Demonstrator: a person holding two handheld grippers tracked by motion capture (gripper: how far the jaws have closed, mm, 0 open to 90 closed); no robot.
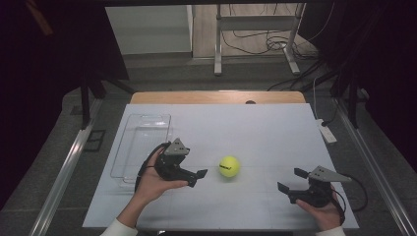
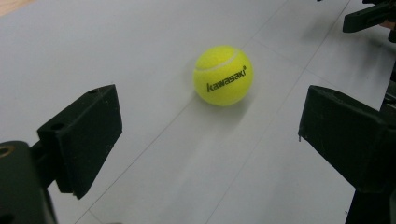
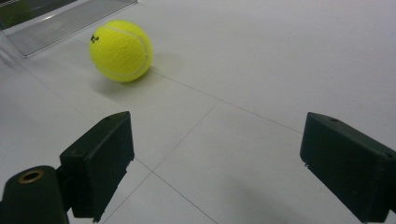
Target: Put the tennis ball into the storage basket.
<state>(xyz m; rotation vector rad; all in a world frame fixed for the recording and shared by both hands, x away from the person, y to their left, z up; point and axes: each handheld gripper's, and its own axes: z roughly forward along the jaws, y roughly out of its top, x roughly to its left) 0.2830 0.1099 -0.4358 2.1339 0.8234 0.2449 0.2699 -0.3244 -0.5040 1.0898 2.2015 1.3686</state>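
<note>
Left gripper (image 1: pixel 199 178) jaws open, aimed at tennis ball (image 1: pixel 229 166), not touching. Right gripper (image 1: pixel 291 180) jaws open, empty, well apart from ball.

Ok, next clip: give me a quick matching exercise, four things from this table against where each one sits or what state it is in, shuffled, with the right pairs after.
Things:
1. tennis ball
2. clear tray
3. left tongs
4. right tongs

Places or states:
A. open, near the table's right front corner
B. lying free on the white sheet, between the two hands
C. open, aimed at the ball from its left, not touching it
D. at the left edge of the white sheet, nothing in it

Pairs: 1-B, 2-D, 3-C, 4-A
</note>
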